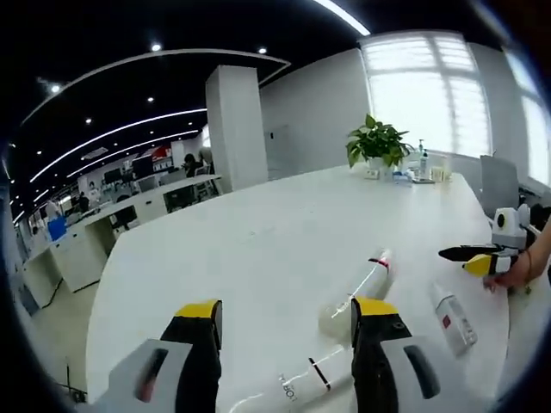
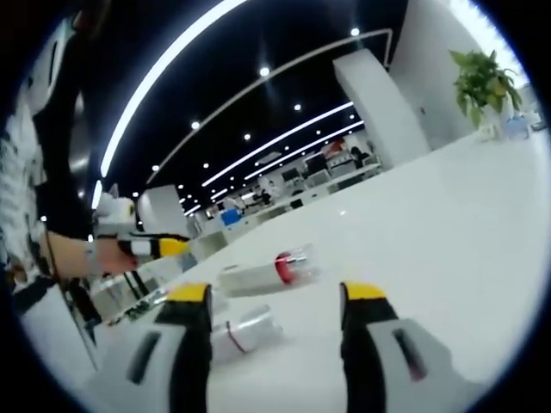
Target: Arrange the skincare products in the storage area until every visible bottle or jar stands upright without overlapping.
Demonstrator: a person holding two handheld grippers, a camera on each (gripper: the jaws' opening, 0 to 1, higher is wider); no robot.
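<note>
Skincare bottles lie on their sides on the white desk

Left gripper and right gripper both hold their jaws spread, gripping nothing; a clear red-banded bottle and a second clear bottle lie flat just ahead of the right one, and a white tube and a flat white bottle rest by the left

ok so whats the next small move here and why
Probably ease the left gripper forward and shut it on the red-banded bottle, to stand it up. Its jaws are open and empty, and that bottle, the black-banded bottle and the flat tube all lie on their sides on the white table.
</note>
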